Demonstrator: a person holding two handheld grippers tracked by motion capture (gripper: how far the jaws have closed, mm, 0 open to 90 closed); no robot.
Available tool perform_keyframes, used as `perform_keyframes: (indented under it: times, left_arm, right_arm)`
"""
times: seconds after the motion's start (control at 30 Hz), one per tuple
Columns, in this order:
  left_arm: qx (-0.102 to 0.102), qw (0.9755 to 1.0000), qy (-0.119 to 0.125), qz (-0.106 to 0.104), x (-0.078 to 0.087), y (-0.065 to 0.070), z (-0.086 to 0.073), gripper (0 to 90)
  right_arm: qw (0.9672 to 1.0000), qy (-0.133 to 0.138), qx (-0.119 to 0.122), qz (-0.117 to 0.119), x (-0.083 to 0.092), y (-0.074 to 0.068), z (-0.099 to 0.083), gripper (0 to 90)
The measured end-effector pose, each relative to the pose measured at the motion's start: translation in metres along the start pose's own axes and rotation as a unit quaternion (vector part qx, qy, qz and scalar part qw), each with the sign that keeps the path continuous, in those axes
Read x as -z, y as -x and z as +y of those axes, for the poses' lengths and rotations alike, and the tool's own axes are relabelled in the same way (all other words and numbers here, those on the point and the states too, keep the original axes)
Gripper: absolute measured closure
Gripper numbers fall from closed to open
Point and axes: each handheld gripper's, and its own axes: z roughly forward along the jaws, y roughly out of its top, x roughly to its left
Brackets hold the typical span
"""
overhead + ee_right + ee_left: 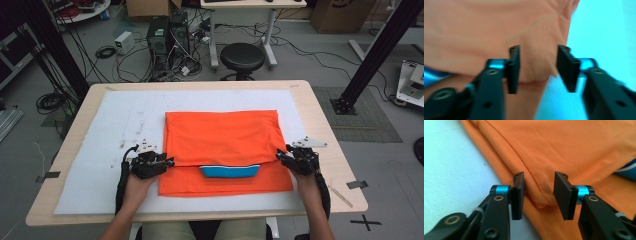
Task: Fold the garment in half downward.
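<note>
Orange knit shirt (225,150) lies part-folded on the bench's white pad (100,150), soft, light and limp. Your left gripper (539,195) and right gripper (537,68) straddle its folded side corners, fingers (517,195) part-open, not yet pinching; take hold there through both layers.

Right gripper (537,67): jaws apart, straddling a folded corner of the orange shirt (474,32), pads not pressing it.
Blue collar (434,75): left of the jaws, under the shirt's folded layer.
White pad (599,30): right of the shirt.
</note>
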Motion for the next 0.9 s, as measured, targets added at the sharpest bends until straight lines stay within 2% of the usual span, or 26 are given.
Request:
perform_keyframes:
  times: [0.1,0.3,0.4,0.47,0.6,0.77,0.9]
  left_arm:
    - [-0.019,0.9998,-0.001,0.007,0.0,0.004,-0.001,69.9]
    - [-0.035,0.9992,-0.001,0.02,0.0,0.008,-0.001,81.6]
    - [-0.044,0.9987,0.0,0.026,0.0,0.01,-0.001,84.0]
    - [-0.043,0.9987,0.001,0.027,0.0,0.011,-0.001,84.9]
    - [-0.033,0.9992,0.009,0.023,0.002,0.009,-0.002,85.9]
    - [-0.012,0.9994,0.031,0.001,0.015,0.004,0.0,86.0]
    - [0.0,0.9988,0.046,-0.016,0.028,0.002,-0.001,86.0]
  right_arm:
    - [0.9998,-0.013,0.012,0.0,0.0,-0.003,-0.003,68.9]
    - [0.9983,-0.046,0.032,-0.017,-0.009,-0.009,-0.005,70.1]
    - [0.9978,-0.051,0.035,-0.023,-0.009,-0.009,-0.005,79.3]
    - [0.9981,-0.051,0.029,-0.017,-0.01,-0.008,-0.005,84.7]
    - [0.998,-0.049,0.034,-0.018,-0.009,-0.01,-0.005,87.8]
    - [0.9994,-0.026,0.023,-0.002,0.001,-0.012,-0.002,88.8]
    - [0.9996,-0.006,0.029,0.001,0.016,-0.018,0.0,88.8]
